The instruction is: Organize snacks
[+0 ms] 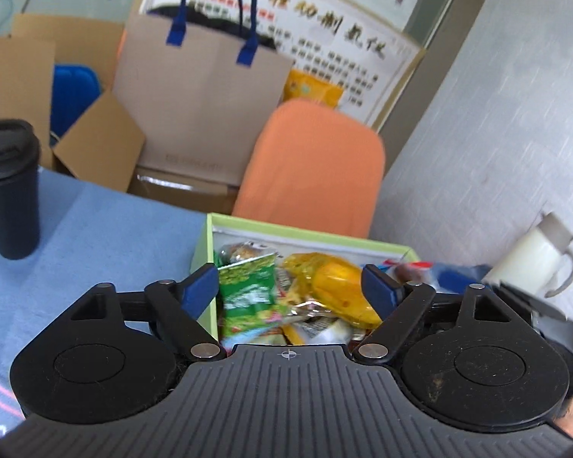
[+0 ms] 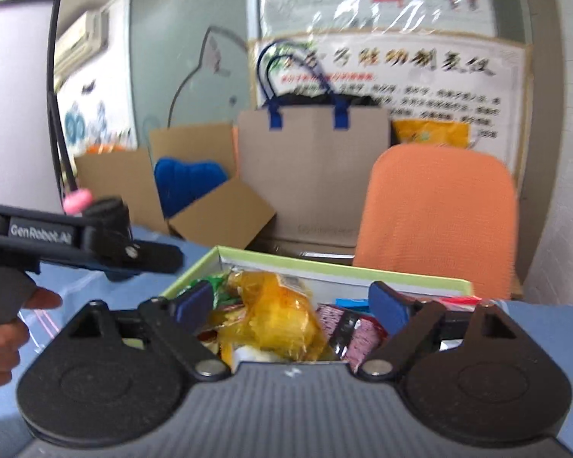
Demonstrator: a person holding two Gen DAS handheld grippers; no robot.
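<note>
The snacks sit heaped in a shallow rectangular cardboard box (image 1: 210,236) with pale green walls and a white inner lining, standing on the blue cloth-covered table (image 1: 95,229) directly ahead of both your grippers. In the left wrist view, a crinkled green foil packet (image 1: 248,294) stands at the box's near left side, and beside it lies a glossy, clear yellow wrapper (image 1: 336,286) around something rounded and orange-yellow. From the right wrist view, a striped purple-pink packet (image 2: 347,328) lies to the right of that yellow wrapper, with flat red and blue packs (image 2: 363,302) behind it.

Your left gripper (image 1: 290,282) has its blue-padded fingers spread wide, with nothing pressed between them; the packets show through the gap, lower down in the box. Your right gripper (image 2: 292,305) is spread just as wide and grips nothing either. In the right wrist view the left gripper shows side-on as a matte black body, your hand (image 2: 4,328) wrapped around its handle.

On the cloth to the left stands a dark ribbed tumbler (image 1: 9,191) with a black lid; to the right, a cream jug (image 1: 534,255) with a handle. Behind the table are an orange fabric chair back (image 1: 313,168), a stiff brown paper bag (image 1: 202,87) with blue handles, and open cardboard cartons (image 1: 95,145).
</note>
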